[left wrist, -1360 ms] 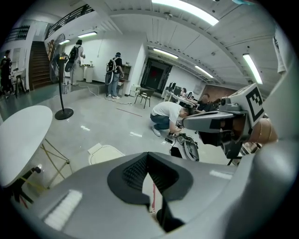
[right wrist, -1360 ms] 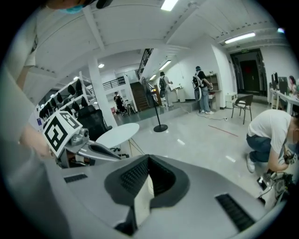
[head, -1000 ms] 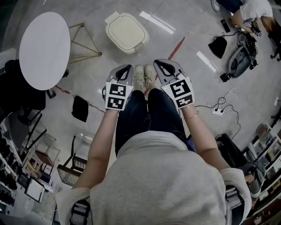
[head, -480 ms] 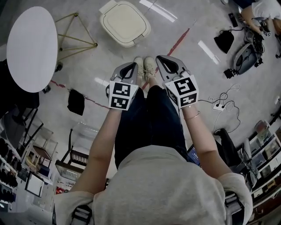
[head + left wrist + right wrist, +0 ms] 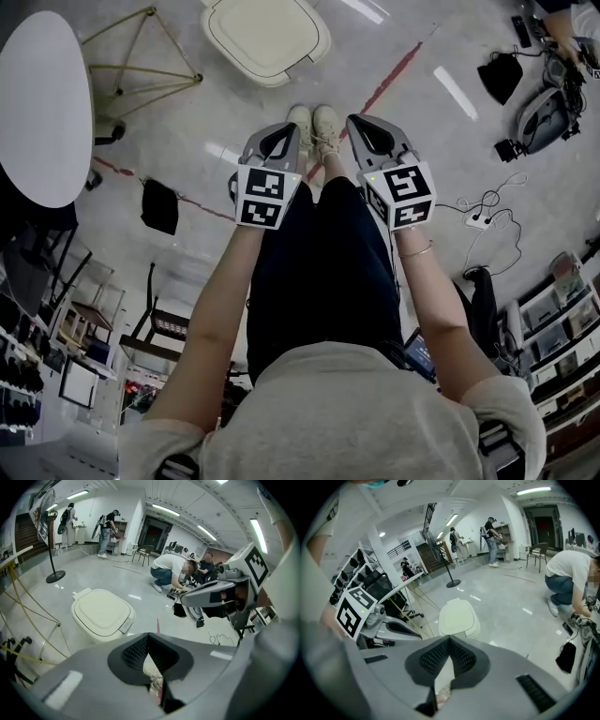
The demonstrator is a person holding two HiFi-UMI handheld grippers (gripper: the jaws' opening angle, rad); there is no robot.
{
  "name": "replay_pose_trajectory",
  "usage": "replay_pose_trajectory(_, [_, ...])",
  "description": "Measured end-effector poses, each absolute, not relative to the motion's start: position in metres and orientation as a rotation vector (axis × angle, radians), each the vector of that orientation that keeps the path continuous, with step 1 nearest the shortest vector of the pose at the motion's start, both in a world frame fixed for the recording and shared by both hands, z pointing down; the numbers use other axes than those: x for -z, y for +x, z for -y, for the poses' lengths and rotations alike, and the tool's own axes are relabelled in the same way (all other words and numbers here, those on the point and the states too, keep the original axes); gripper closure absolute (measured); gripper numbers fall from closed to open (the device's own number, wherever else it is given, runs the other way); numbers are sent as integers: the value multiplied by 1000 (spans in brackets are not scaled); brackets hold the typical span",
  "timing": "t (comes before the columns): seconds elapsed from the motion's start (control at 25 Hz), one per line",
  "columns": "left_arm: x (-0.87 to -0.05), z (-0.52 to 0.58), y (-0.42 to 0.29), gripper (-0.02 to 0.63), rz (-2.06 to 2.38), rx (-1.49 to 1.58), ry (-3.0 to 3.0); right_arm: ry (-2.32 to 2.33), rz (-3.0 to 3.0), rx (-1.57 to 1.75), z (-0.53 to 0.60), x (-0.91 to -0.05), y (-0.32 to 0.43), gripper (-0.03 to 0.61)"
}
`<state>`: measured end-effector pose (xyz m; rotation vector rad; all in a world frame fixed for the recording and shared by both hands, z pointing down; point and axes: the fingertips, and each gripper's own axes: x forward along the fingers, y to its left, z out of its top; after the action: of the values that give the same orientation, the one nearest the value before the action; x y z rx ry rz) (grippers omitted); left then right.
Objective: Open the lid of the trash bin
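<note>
Approach stage, by my reading: the bin point(image 5: 267, 42) sits on the floor point(image 5: 394, 56) ahead of the person's shoes point(image 5: 314, 127), its lid point(image 5: 101, 611) down flat, well apart from both tools. The left tool point(image 5: 284, 136) and right tool point(image 5: 364, 127) are held side by side above the legs, each with jaws pressed together on nothing. Next calls for stepping closer, bending, parting one tool's jaws and catching the tab point(image 5: 123, 624) at the lid's edge. No brand or writing is readable; the cubes point(image 5: 262, 197) carry only black-and-white square markers
</note>
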<state>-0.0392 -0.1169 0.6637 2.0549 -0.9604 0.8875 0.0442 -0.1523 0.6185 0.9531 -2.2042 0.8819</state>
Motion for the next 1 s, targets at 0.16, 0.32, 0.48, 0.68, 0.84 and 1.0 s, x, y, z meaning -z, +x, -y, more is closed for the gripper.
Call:
replay_pose_trajectory(0.16, [-690, 127, -41, 604, 992, -928, 2047, 934, 2217, -910, 153, -647, 32, 572])
replay_pose_trajectory(0.32, [-710, 147, -41, 604, 1026, -923, 2032, 926, 2229, -928, 162, -669, 25, 572])
replay_pose_trajectory(0.48, [-724, 166, -37, 604, 1027, -925, 2063, 896, 2272, -918, 173, -677, 15, 571])
replay_pose_trajectory(0.68, [-740, 188, -33, 604, 1004, -972, 2119, 939, 2275, -912, 195, -689, 21, 571])
replay_pose_trajectory(0.84, [-757, 203, -34, 604, 1012, -1032, 2117, 978, 2247, -901, 202, -705, 28, 572])
replay_pose_trajectory(1.0, [-777, 208, -32, 604, 1027, -1128, 2084, 1033, 2189, -937, 208, -728, 36, 571])
